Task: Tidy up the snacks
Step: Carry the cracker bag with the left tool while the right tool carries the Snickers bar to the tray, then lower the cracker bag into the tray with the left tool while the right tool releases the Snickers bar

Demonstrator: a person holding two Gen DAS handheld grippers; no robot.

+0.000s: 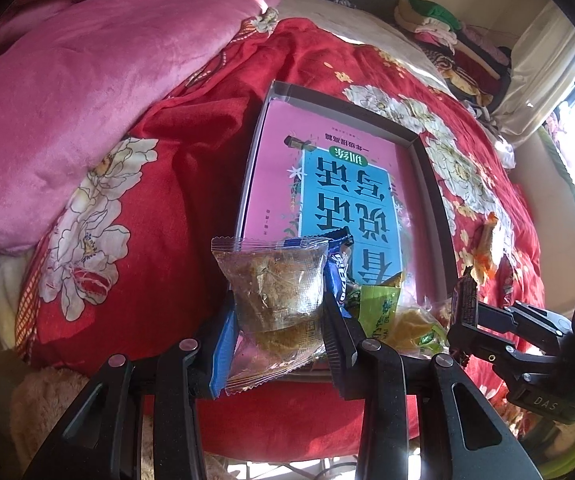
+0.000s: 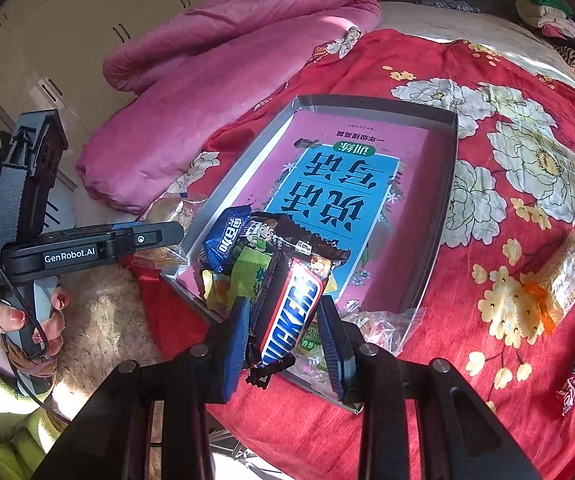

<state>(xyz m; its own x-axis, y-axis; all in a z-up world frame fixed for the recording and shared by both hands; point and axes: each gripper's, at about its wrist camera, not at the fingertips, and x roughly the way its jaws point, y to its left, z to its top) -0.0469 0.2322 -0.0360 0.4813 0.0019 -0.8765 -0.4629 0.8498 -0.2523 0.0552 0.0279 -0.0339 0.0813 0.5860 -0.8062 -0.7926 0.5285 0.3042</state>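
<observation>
Gripping a clear-wrapped cake [image 1: 277, 292] in the left tongs [image 1: 277, 344], pads clamped on both sides, held upright just short of the tray's [image 1: 431, 184] near edge. Pinching a Snickers bar [image 2: 289, 312] in the right tongs [image 2: 287, 332], tilted over the tray's near corner. Carried high, apparently, to clear the rim and drop beside the pile just ahead of the tongs: blue Oreo pack [image 2: 223, 244], green packet [image 2: 249, 268]. Lying well off to the right of the right tongs on the red quilt [image 2: 499, 92], an orange-ended wafer pack [image 2: 563, 268], probably next for collection.
</observation>
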